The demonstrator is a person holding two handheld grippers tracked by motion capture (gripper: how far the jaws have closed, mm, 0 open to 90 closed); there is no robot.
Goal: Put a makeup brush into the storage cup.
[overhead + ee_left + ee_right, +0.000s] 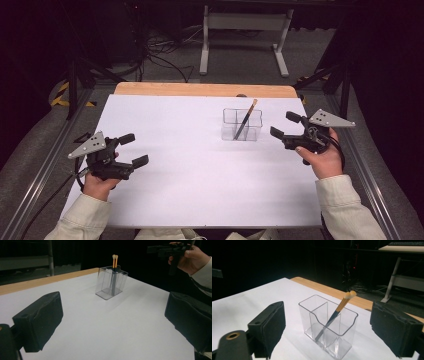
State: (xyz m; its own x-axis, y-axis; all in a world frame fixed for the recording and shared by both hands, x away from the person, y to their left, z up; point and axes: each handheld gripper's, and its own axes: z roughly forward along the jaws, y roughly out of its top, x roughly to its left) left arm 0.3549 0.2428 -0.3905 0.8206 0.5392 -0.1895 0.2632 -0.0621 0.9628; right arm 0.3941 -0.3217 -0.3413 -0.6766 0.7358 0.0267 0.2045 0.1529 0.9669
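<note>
A clear plastic organiser box [242, 125] with several compartments stands on the white table [190, 170], right of centre and toward the back. A slim brush [246, 118] with an orange handle and dark lower part leans inside it, its tip [115, 258] sticking out above the rim. My right gripper [284, 124] hovers just right of the box, open and empty, its jaws pointing at the box [328, 325] and brush [339, 308]. My left gripper [134, 149] is held open and empty over the table's left side, far from the box [111, 283].
A wooden strip [200, 89] runs along the table's far edge. Behind it stand a white frame leg [204, 45] and loose cables [160, 55] on the floor. Metal rails [367, 165] run along both table sides. The other hand with its gripper [170, 251] appears in the left gripper view.
</note>
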